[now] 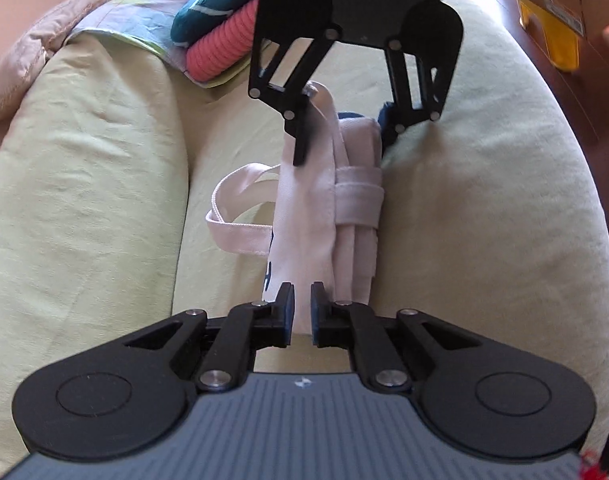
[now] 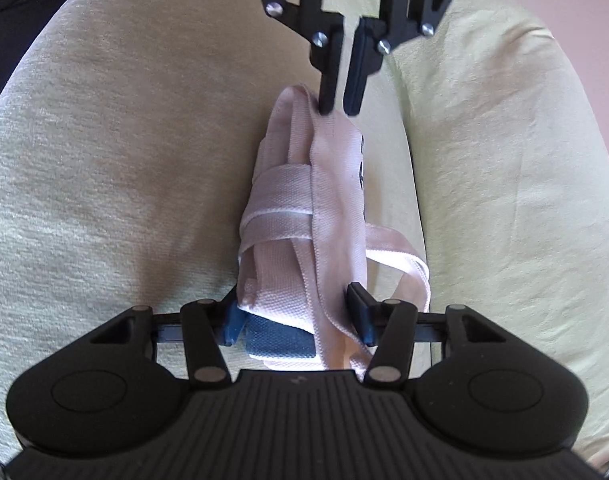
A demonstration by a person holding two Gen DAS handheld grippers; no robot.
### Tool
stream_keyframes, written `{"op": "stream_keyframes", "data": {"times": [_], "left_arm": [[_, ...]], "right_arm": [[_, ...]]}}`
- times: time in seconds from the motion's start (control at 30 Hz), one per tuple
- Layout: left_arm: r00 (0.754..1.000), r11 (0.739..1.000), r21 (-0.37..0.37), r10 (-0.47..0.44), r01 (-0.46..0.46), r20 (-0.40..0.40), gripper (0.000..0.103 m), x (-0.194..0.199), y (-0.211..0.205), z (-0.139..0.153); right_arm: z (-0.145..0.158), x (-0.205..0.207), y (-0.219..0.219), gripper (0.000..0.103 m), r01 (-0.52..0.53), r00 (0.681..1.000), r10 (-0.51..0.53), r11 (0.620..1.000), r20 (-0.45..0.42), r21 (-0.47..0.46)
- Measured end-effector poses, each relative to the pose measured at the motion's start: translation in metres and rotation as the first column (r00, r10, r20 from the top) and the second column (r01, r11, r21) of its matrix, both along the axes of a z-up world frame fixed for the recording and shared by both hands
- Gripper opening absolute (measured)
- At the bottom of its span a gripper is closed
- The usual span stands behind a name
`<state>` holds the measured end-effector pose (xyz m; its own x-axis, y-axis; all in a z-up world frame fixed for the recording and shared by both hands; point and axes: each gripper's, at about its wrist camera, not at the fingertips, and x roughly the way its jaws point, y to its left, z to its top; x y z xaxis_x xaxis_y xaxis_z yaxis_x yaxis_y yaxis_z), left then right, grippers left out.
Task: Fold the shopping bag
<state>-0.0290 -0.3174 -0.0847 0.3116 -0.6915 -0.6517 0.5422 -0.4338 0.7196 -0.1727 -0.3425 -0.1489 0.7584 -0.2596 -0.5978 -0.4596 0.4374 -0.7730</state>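
Here, rolled shopping bag (image 1: pixel 324 200) on pale green sofa cushion (image 1: pixel 104 200); right gripper (image 2: pixel 296 316) fingers clamp it, left gripper (image 1: pixel 303 308) fingers narrow.

Your folded shopping bag (image 1: pixel 324 208) lies in the crease between two pale green sofa cushions (image 1: pixel 88 184), which rise on either side and leave only a narrow trough to pass along. The left gripper (image 1: pixel 303 312) blocks one end of that trough, the right gripper (image 2: pixel 294 320) the other, facing each other. A loose strap loop (image 1: pixel 232 216) spills sideways onto one cushion (an easy snag). Beyond the far end, a coral ribbed roll (image 1: pixel 220 50) and teal fabric (image 1: pixel 216 4) crowd the cushion's back. Both cushion tops are otherwise bare and open.
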Motion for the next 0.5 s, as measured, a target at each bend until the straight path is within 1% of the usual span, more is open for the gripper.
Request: {"op": "stream_keyframes", "data": {"times": [0.07, 0.1, 0.13, 0.2, 0.27, 0.33, 0.4, 0.43, 0.5], "left_arm": [[1.000, 1.000, 0.000, -0.010, 0.010, 0.014, 0.033, -0.001, 0.003, -0.002], [1.000, 1.000, 0.013, -0.018, 0.018, 0.016, 0.053, -0.001, 0.004, -0.003], [0.999, 0.999, 0.027, -0.026, 0.025, 0.018, 0.058, -0.001, 0.005, -0.004], [0.998, 0.998, 0.041, -0.052, 0.051, 0.021, 0.058, -0.002, 0.009, -0.007], [0.996, 0.997, 0.033, -0.075, 0.073, 0.042, 0.058, -0.003, 0.008, -0.015], [0.992, 0.994, 0.053, -0.098, 0.094, 0.074, 0.058, -0.002, 0.006, -0.025], [0.979, 0.988, 0.070, -0.143, 0.134, 0.145, 0.057, 0.001, 0.003, -0.044], [0.975, 0.987, 0.056, -0.156, 0.148, 0.161, 0.053, 0.004, 0.002, -0.050], [0.965, 0.984, 0.027, -0.178, 0.177, 0.193, 0.052, 0.011, 0.000, -0.062]], "right_arm": [[0.001, 0.001, 0.000, 0.050, 0.001, 1.000, -0.001, 1.000, 0.001, 0.004], [0.001, 0.001, 0.001, 0.050, 0.001, 1.000, -0.001, 1.000, 0.003, 0.004], [-0.001, 0.002, 0.000, 0.050, 0.002, 1.000, -0.002, 1.000, 0.004, 0.005], [-0.005, 0.007, -0.009, 0.050, 0.005, 1.000, -0.005, 1.000, 0.006, 0.011], [-0.005, 0.011, -0.013, 0.050, 0.006, 1.000, -0.006, 1.000, 0.006, 0.014], [-0.006, 0.013, -0.015, 0.050, 0.007, 1.000, -0.007, 1.000, 0.008, 0.015], [-0.005, 0.015, -0.017, 0.050, 0.007, 1.000, -0.007, 1.000, 0.010, 0.017], [-0.005, 0.015, -0.017, 0.050, 0.008, 1.000, -0.008, 1.000, 0.012, 0.018], [-0.008, 0.012, -0.015, 0.050, 0.012, 1.000, -0.013, 1.000, 0.020, 0.024]]}}
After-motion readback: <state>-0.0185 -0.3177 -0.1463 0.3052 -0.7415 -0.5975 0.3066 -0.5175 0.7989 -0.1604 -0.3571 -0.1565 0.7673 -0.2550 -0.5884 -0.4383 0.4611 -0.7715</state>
